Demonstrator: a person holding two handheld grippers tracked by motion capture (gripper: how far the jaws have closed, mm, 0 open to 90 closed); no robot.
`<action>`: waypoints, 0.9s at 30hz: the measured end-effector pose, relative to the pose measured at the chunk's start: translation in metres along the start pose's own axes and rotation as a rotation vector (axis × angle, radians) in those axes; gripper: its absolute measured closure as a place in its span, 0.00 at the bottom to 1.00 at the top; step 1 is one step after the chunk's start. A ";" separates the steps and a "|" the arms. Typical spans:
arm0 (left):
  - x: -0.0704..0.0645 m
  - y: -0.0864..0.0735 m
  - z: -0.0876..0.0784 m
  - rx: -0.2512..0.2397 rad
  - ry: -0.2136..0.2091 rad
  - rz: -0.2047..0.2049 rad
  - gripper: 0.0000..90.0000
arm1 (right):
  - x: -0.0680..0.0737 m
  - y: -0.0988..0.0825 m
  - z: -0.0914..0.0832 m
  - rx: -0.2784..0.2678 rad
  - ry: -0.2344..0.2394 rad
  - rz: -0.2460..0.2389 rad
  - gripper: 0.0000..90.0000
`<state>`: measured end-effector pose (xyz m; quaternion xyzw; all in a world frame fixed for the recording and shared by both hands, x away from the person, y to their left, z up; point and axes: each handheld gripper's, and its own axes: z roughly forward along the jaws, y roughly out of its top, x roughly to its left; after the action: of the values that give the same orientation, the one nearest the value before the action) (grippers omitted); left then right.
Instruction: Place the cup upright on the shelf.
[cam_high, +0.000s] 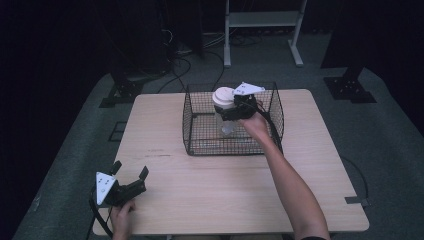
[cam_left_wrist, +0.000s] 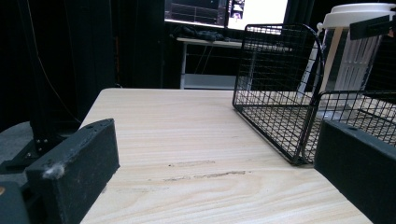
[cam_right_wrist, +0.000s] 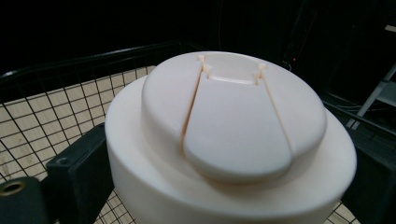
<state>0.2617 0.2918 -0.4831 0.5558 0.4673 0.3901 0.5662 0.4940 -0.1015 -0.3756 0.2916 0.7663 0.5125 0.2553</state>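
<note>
A clear bottle with a wide cream flip-top lid (cam_high: 223, 97) is held upright over the black wire basket (cam_high: 200, 145) at the table's middle back. My right gripper (cam_high: 231, 107) is shut on the bottle just below the lid; in the right gripper view the lid (cam_right_wrist: 229, 126) sits between both jaws. The bottle's lower end (cam_high: 227, 130) hangs inside the basket, and I cannot tell whether it touches the floor. In the left gripper view the bottle (cam_left_wrist: 350, 56) stands behind the basket (cam_left_wrist: 275, 93). My left gripper (cam_high: 131, 176) lies open and empty at the front left corner.
The wooden table (cam_high: 200, 200) is bare in front of the basket. A white metal frame (cam_high: 262, 22) and cables stand on the floor behind. Dark stands flank the table. A lit monitor (cam_left_wrist: 224, 11) shows far off in the left gripper view.
</note>
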 end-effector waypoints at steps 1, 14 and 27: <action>0.000 0.000 0.000 0.000 0.000 0.000 0.00 | -0.001 -0.001 0.000 0.001 0.001 0.005 0.05; 0.000 0.000 0.000 -0.001 0.000 0.002 0.00 | -0.001 -0.011 0.004 0.031 0.009 -0.002 0.05; 0.000 0.000 0.000 0.002 0.001 0.003 0.00 | -0.001 -0.013 0.002 0.038 -0.003 -0.030 0.05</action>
<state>0.2619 0.2913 -0.4830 0.5569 0.4671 0.3910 0.5646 0.4935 -0.1045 -0.3879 0.2857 0.7797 0.4936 0.2584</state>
